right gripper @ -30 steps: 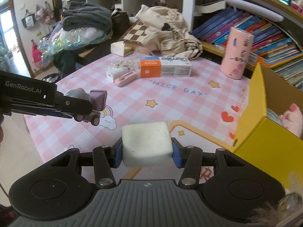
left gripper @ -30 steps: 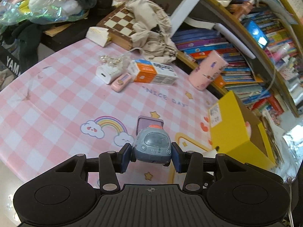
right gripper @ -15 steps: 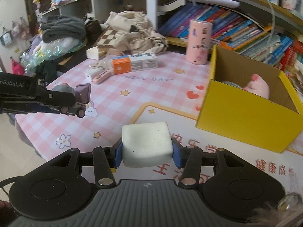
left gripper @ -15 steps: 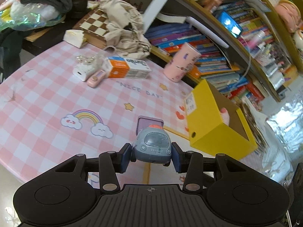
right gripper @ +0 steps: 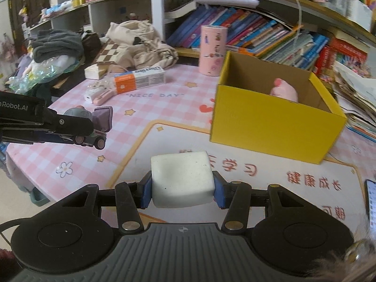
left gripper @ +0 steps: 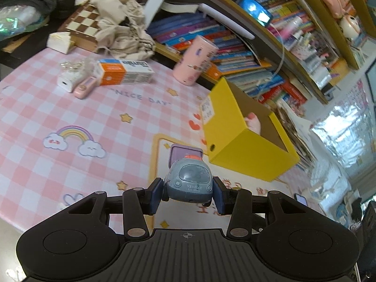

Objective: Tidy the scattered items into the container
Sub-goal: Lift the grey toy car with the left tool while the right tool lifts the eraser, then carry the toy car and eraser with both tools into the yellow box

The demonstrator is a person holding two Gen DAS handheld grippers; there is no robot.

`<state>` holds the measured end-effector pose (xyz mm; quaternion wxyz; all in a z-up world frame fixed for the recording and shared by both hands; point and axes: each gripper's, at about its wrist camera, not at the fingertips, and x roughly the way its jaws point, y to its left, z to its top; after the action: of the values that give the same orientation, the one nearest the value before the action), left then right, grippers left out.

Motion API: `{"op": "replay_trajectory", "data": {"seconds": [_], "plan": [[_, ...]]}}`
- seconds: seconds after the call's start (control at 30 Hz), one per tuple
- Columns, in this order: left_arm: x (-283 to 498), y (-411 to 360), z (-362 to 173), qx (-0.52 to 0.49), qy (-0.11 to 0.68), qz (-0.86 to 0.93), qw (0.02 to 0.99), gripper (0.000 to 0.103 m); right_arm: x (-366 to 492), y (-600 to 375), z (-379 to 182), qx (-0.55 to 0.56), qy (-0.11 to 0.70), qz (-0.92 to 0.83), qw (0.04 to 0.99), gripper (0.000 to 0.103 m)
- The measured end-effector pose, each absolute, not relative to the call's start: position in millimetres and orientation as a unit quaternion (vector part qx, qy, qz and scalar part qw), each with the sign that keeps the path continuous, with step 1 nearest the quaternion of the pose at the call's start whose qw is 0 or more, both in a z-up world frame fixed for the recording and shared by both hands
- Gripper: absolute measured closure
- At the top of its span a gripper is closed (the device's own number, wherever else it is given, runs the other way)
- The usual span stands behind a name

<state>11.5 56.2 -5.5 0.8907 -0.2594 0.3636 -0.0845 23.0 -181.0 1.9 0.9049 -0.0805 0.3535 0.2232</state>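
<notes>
My left gripper (left gripper: 188, 191) is shut on a grey-blue toy truck (left gripper: 189, 181) with a purple back, held above the mat; it also shows in the right wrist view (right gripper: 94, 127). My right gripper (right gripper: 182, 188) is shut on a white foam block (right gripper: 182, 178), held above the mat. The open yellow box (right gripper: 270, 122) stands ahead and to the right with a pink plush toy (right gripper: 284, 91) inside; in the left wrist view the box (left gripper: 244, 150) is ahead right of the truck.
On the pink checked mat (left gripper: 58, 108) lie an orange-white carton (left gripper: 124, 71), a white charger (left gripper: 68, 82) and a pink gadget (left gripper: 84, 89). A pink cylinder (right gripper: 212, 50) stands by the bookshelf (right gripper: 270, 37). A phone (right gripper: 371, 202) lies at the right edge.
Both grippers have swung right and closer to the yellow box, still holding the truck and the foam block. The box now shows larger in both views.
</notes>
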Motion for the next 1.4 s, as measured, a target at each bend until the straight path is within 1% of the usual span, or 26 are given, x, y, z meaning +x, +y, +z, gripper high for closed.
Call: {"op": "replay_trajectory", "data": {"seconds": [0.77,1.13,1.4], "plan": [[40,-26,-7,-0.21,0.394,-0.198,0.872,0.06,-2,-263,2,-0.035,0.363,0.101,0.926,0.055],[55,-51,-6,-0.197,0.399,-0.215,0.869,0.06,9,-281,1,-0.029,0.367,0.094,0.925,0.055],[69,-70,2,-0.178,0.386,-0.226,0.876,0.06,29,-294,5,-0.025,0.36,0.092,0.928,0.055]]}}
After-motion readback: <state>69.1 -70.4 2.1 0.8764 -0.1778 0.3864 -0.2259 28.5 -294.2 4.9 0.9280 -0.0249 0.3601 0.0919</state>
